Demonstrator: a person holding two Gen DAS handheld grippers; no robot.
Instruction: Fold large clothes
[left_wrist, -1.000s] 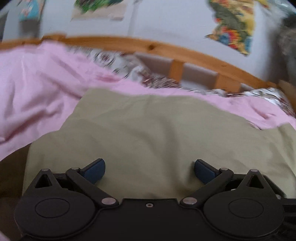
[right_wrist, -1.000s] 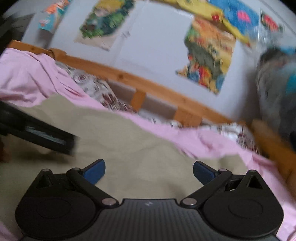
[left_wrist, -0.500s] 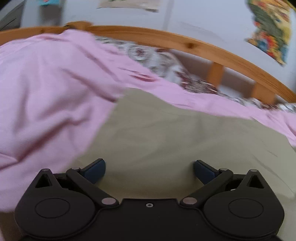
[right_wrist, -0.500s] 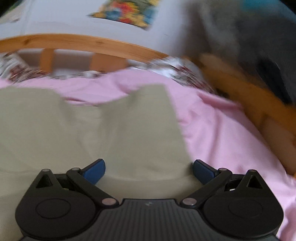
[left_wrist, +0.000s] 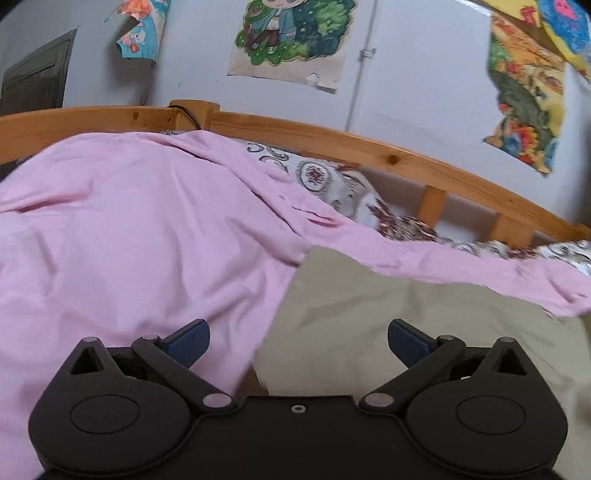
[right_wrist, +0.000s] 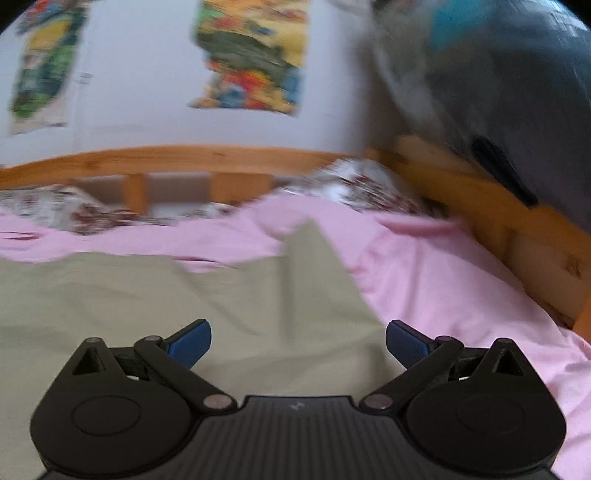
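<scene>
Both grippers (left_wrist: 298, 341) (right_wrist: 298, 341) spread wide, empty, khaki garment (right_wrist: 192, 295) beneath them

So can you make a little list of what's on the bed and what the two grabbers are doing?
garment: khaki cloth, lying flat on the bed
under it: pink sheet, wrinkled
behind: patterned bedding and wooden bed rail
wall: colourful posters
left gripper: open, holding nothing, over the khaki cloth's left edge
right gripper: open, holding nothing, near the cloth's right edge
</scene>
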